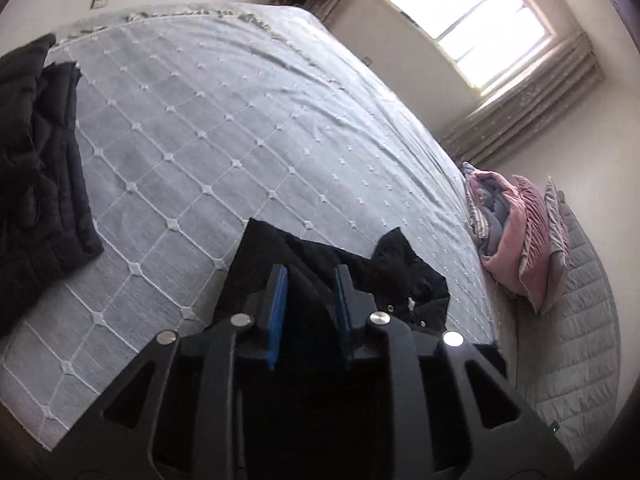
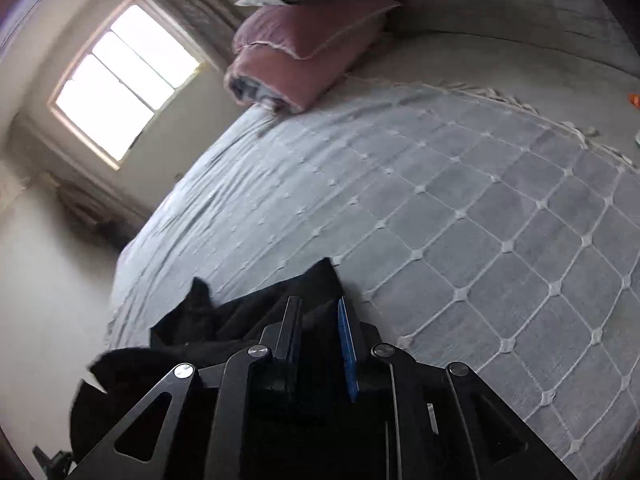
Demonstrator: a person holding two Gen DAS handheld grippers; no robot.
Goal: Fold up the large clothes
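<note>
Two grippers each have a fold of the same black garment between their blue-padded fingers. In the left wrist view the left gripper (image 1: 311, 280) sits at the lower middle of the frame, jaws parted with dark cloth filling the gap; whether they are pressing on it I cannot tell. The black garment (image 1: 404, 280) bunches just beyond the fingertips and trails toward the lower right, lying on the bed (image 1: 240, 120). In the right wrist view the right gripper (image 2: 318, 310) is likewise at the lower middle, cloth between its fingers, grip uncertain, with the garment spilling toward the lower left. A grey bedspread with a white diamond pattern covers the bed. A second dark padded jacket (image 1: 40, 168) lies at the left edge. Pink pillows (image 2: 304, 52) are stacked at the upper middle, beside a bright window (image 2: 124, 80).
</note>
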